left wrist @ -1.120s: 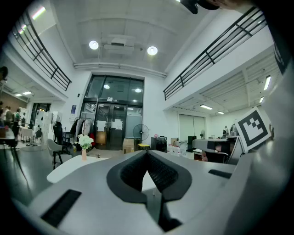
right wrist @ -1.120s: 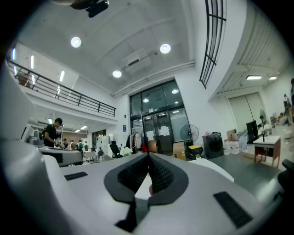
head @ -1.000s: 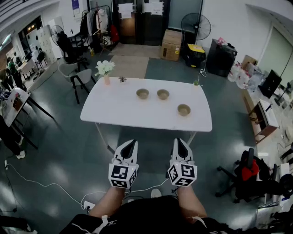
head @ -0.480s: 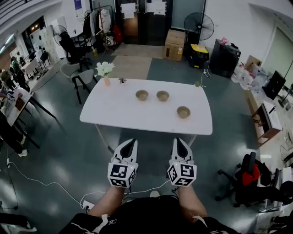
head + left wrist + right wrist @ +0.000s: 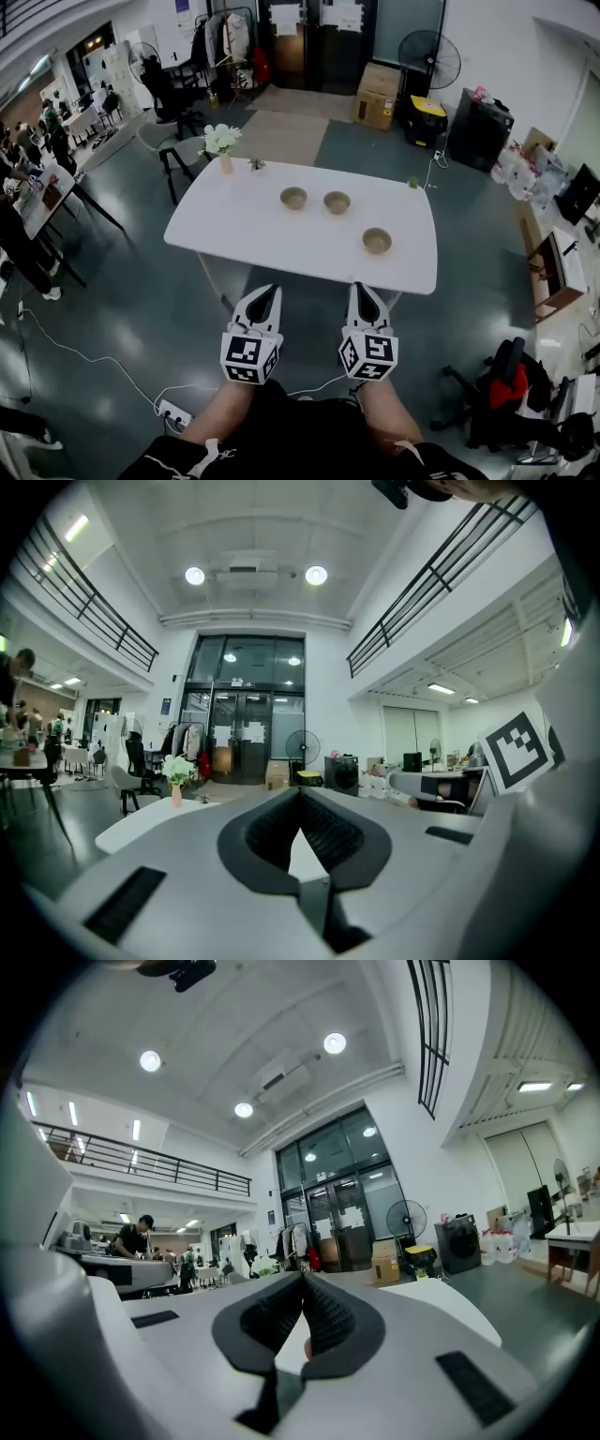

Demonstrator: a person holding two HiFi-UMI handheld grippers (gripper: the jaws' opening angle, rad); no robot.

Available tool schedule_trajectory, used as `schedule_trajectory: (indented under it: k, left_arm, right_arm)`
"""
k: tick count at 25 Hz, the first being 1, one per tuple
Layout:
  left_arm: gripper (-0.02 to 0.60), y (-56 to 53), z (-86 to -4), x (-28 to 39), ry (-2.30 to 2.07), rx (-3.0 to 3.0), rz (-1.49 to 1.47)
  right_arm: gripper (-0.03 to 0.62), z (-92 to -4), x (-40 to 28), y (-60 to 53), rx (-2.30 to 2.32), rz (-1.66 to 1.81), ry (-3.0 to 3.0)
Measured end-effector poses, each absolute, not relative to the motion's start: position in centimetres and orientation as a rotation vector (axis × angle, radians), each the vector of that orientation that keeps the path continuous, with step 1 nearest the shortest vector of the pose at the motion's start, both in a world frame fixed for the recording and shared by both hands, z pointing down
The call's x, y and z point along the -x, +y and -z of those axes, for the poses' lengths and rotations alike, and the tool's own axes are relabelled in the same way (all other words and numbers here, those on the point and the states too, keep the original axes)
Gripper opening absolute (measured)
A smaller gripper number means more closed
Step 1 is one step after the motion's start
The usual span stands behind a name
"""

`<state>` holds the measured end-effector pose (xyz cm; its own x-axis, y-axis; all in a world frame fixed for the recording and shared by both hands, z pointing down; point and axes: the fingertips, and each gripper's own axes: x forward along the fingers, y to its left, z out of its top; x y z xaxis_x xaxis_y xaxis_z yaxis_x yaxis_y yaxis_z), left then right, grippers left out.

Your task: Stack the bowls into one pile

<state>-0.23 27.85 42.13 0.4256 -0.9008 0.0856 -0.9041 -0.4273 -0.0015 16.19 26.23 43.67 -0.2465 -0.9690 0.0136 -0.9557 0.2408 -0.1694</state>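
The white table (image 5: 234, 234) bears a flower vase (image 5: 223, 150) and, seemingly, a tiny plant (image 5: 413, 182).

An open-plan office hall: desks (image 5: 37, 202), swivel chairs (image 5: 506, 370), mezzanine railings (image 5: 89, 602), glass entrance doors (image 5: 246, 710).

Bowls (image 5: 337, 202): contents too small to tell from the head view. In the gripper views they are masked by the left gripper (image 5: 300, 794) and right gripper (image 5: 302, 1279). Dark item (image 5: 256, 165) beside the vase (image 5: 225, 162): too small to identify.
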Motion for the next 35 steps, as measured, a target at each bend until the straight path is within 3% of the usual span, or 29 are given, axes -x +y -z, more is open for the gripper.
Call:
schedule_trajectory:
  k: [16, 35]
  left_arm:
    - [0.011, 16.2, -43.4, 0.3, -1.672, -2.582, -0.123]
    - [0.011, -17.7, -43.1, -2.5, -1.305, -2.761, -0.127]
  right_arm:
    - [0.015, -45.0, -15.3, 13.8, 1.822, 0.252, 2.448]
    - [0.015, -44.9, -17.5, -16.5, 2.107, 0.261, 2.269]
